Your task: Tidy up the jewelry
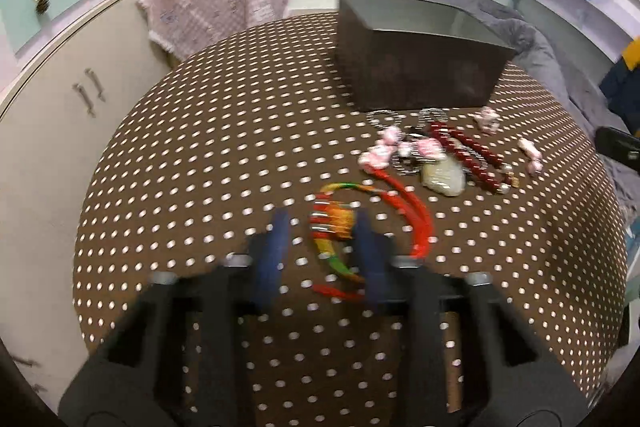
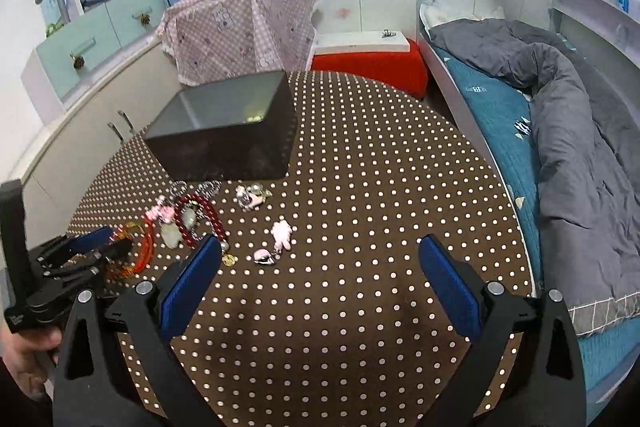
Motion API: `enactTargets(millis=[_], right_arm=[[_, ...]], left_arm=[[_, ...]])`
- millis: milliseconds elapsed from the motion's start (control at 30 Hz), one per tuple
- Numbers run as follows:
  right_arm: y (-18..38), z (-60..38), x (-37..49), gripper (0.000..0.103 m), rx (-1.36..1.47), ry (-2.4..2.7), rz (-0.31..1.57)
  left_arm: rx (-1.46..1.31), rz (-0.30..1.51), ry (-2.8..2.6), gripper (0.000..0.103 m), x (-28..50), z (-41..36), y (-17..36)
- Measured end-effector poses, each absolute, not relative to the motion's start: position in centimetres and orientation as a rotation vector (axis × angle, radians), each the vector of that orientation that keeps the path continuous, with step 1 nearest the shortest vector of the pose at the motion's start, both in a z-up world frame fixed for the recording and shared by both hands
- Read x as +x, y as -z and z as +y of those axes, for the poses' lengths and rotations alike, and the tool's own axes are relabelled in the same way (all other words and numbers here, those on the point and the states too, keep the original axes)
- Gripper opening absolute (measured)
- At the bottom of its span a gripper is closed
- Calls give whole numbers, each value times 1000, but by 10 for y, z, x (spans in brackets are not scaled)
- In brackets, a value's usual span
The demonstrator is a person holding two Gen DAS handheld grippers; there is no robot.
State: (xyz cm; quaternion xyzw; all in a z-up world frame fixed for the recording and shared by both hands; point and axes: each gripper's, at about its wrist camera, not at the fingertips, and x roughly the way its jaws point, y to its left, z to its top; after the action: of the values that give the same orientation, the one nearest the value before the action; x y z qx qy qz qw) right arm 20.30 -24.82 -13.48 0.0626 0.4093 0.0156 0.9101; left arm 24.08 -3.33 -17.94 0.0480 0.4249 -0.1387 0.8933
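The left tongs point(image 1: 320, 227) stand low over the dotted table point(image 1: 200, 147), fingers part-way apart, straddling the beaded knot of the red and multicoloured bracelet point(image 1: 334, 227). The view is blurred, so contact cannot be confirmed, but a gap shows beside the left finger — the bracelet does not appear gripped yet. Straddling the thick beaded section gives the pads more to bite on than the thin cord.

The right tongs point(image 2: 320, 259) are spread wide and hold nothing, hovering over bare table near a pink charm point(image 2: 282, 233).

The remaining jewelry — a dark red bead strand point(image 1: 468, 157), pink charms and a pale pendant point(image 1: 442, 177) — lies clustered just in front of the dark box point(image 1: 416, 67). The box, open-topped, is the probable destination; placing pieces close to it shortens each transfer.
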Motion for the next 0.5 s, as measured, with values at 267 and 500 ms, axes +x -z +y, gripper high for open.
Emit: enactTargets(millis=[267, 500], right_arm=[[163, -232, 226, 75, 96, -96, 914], [172, -214, 234, 14, -10, -113, 913]], left_arm=[[40, 831, 333, 16, 234, -26, 165], [25, 770, 319, 16, 223, -18, 145]])
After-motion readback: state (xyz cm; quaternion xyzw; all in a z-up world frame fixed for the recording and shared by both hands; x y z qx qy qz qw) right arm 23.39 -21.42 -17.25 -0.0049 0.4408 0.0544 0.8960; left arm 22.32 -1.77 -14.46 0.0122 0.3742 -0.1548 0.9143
